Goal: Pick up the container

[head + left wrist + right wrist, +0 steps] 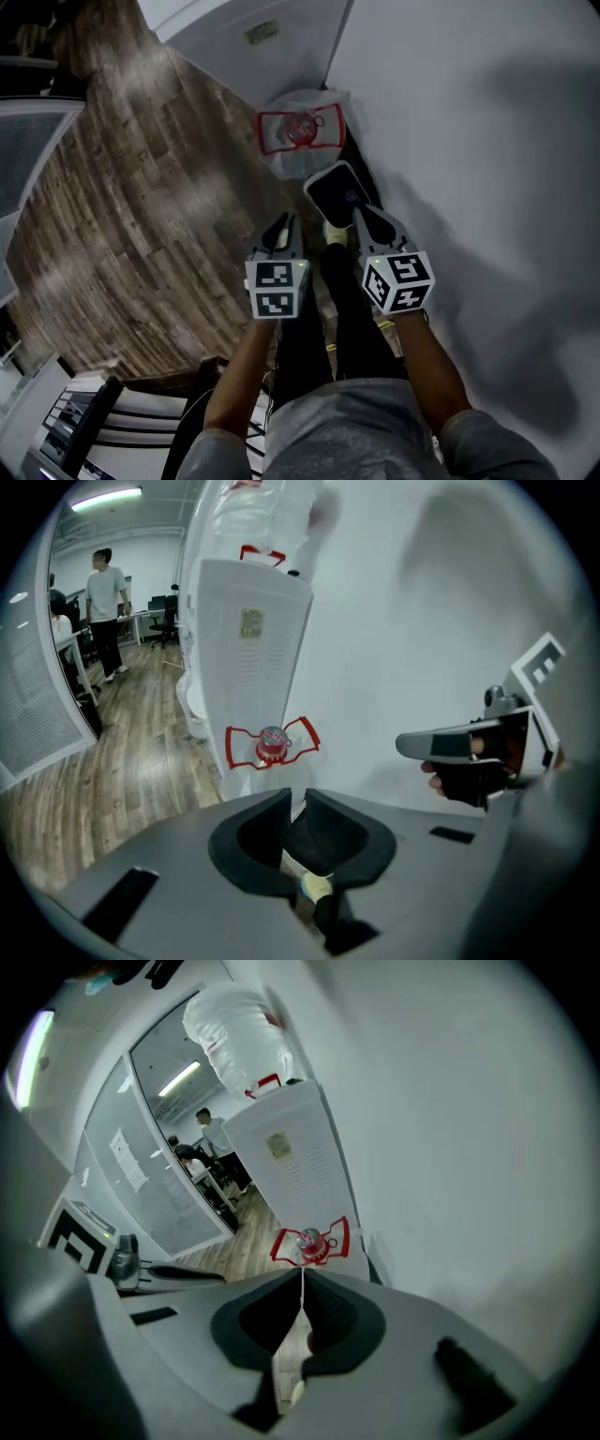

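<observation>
The container (pixel 300 131) is a clear water jug with a red cap and red handle frame. It stands on the wood floor against the white wall, ahead of both grippers. In the left gripper view the container (pixel 272 744) shows just beyond my left gripper (pixel 298 794), whose jaws stand almost together with a thin slit and nothing between them. In the right gripper view the container (pixel 309 1241) sits past my right gripper (pixel 302 1274), shut and empty. From the head view the left gripper (pixel 284 223) and the right gripper (pixel 364 214) hang side by side, short of the jug.
A white water dispenser (pixel 248 649) with a jug on top stands behind the container. A dark tray-like thing (pixel 337 192) lies on the floor between the jug and my feet. The white wall (pixel 469 141) runs along the right. A chair (pixel 122 412) is at the bottom left; people stand far off.
</observation>
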A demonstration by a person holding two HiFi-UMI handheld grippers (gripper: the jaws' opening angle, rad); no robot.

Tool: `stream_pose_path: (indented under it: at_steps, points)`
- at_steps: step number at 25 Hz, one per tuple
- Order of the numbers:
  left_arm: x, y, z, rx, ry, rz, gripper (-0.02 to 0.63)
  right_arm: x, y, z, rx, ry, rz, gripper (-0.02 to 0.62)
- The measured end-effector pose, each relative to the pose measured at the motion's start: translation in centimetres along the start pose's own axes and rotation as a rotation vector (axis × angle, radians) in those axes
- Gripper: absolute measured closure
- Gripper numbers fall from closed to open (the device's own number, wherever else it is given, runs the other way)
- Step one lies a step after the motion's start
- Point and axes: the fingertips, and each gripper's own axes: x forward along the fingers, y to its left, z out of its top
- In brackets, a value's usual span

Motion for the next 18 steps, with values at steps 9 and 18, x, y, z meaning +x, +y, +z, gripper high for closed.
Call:
stream_pose_path:
  at_steps: [9,18]
  points:
    - [12.0,3.0,-7.3,-0.008,0.087,-0.016,0.487,5.2,-2.6,-6.3,0.056,0.048,-0.014,0.569]
    - [23.9,4.2,-15.4,0.021,0.169,-0.102,0.417,9.6,-5.1,-11.9,0.088,0.079,-0.018,0.569]
